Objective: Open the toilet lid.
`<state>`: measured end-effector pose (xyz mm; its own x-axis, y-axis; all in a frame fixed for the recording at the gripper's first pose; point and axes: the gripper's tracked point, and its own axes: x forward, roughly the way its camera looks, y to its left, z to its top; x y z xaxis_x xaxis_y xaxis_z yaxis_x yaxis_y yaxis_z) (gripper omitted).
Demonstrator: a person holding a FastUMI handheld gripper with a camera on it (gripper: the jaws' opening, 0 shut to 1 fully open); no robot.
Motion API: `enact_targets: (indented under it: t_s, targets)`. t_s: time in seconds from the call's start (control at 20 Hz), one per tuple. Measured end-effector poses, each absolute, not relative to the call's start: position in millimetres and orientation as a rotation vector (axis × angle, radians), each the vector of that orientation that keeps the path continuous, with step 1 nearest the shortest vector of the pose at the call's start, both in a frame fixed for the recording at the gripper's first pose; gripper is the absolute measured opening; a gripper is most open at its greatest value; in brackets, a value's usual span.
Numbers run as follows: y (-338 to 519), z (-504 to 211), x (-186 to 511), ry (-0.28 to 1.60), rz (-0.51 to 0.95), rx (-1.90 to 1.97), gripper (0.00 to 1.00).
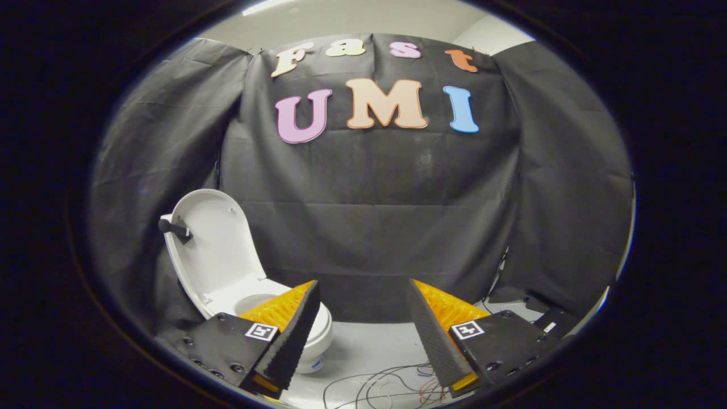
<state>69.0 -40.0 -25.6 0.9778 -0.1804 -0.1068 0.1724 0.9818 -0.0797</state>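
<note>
Nearest in, the gripper (363,307) has its jaws spread wide, nothing between them, just bare floor and cloth showing through the gap. Each finger carries a small square marker tag on its base.

Down on the pale floor (375,346) between the fingers lies a loose tangle of thin wires (392,386), trailing toward the right finger and well clear of the toilet.

Now the toilet (309,335) itself: it sits to the left of the gap, its bowl partly hidden behind the left finger, the rim poking out just past that fingertip. The jaws are not touching it.

And there is the toilet lid (213,250), already up, standing tilted back behind the bowl and leaning toward the cloth wall. A short dark handle (173,229) sticks out from the lid's left edge, up near its top.

Behind the toilet hangs the black cloth wall (375,227), draped in folds, with a dark box (554,321) at its foot, far right of the toilet.
</note>
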Motion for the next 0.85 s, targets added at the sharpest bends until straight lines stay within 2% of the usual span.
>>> enact_targets:
  t_s: [0.35,0.85]
  targets:
    - [-46,-19,58,0.136,-0.182,-0.029,0.95]
    - [-12,-20,44,0.125,-0.029,0.019,0.93]
